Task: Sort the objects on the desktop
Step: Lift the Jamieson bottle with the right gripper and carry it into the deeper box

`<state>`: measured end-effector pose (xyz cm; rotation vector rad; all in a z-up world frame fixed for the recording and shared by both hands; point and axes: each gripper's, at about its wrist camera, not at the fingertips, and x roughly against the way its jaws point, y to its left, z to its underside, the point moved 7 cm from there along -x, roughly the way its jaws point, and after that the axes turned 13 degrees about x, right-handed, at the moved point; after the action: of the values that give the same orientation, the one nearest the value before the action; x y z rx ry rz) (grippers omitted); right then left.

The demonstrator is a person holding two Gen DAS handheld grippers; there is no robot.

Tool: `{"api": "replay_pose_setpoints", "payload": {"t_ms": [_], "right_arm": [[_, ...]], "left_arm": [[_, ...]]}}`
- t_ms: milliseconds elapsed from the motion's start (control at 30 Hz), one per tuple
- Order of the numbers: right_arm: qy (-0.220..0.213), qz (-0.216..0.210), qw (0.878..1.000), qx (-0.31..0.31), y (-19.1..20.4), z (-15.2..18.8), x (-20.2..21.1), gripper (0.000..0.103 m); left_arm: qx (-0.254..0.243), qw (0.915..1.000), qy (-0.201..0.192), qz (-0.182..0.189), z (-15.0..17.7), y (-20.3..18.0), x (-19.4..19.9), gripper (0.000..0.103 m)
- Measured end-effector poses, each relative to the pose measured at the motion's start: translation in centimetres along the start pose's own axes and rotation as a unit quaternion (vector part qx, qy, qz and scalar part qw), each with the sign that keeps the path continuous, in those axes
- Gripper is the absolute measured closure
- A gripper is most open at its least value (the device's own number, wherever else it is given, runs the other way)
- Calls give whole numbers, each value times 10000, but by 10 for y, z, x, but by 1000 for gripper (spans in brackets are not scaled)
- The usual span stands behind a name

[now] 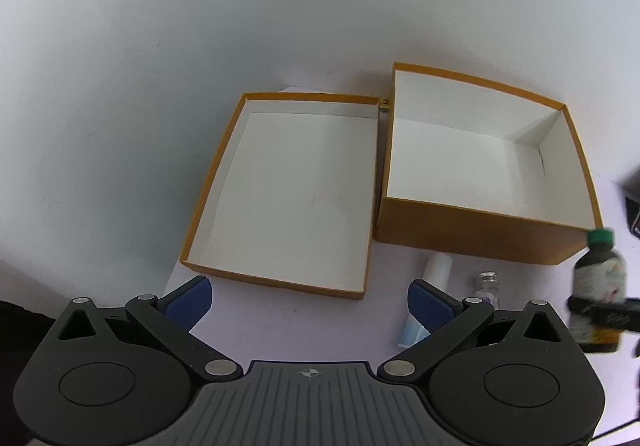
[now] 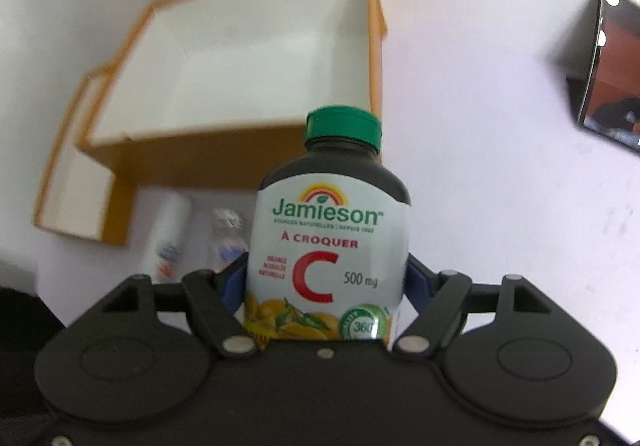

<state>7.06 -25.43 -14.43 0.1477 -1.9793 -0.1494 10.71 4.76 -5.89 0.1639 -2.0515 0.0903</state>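
My right gripper (image 2: 326,278) is shut on a dark Jamieson vitamin C bottle (image 2: 332,230) with a green cap, held upright in front of the deep orange box (image 2: 248,141). The bottle also shows at the right edge of the left wrist view (image 1: 598,290), blurred. My left gripper (image 1: 310,298) is open and empty, just in front of the shallow orange lid (image 1: 276,286). The deep orange box (image 1: 476,234) stands to the right of the lid. A white tube (image 1: 434,278) and a small clear vial (image 1: 489,288) lie in front of the box.
A phone or tablet (image 2: 608,73) lies at the right on the white table. The white tube (image 2: 170,238) and the vial (image 2: 228,238) sit left of the held bottle. A white wall stands behind the boxes.
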Motion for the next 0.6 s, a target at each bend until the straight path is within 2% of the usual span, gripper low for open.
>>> {"api": "replay_pose_setpoints", "payload": {"t_ms": [67,267,400,600], "right_arm": [[-153,-225,9996,-35,-2,-16,11,29],[-753,-268,9959,424,3,-61,44,29],[-1009,-161,9931,573,1,-109,18,29],[-1032,-125,9928,589,4,-166,-20,29]], "left_arm": [[12,10000,11,-9,0,0,-1,0],[48,10000,-29,10,-3,-1,0,0],[52,10000,-39,26,-4,-2,1,0],[70,9999,-120,7,-6,2,7,0]]}}
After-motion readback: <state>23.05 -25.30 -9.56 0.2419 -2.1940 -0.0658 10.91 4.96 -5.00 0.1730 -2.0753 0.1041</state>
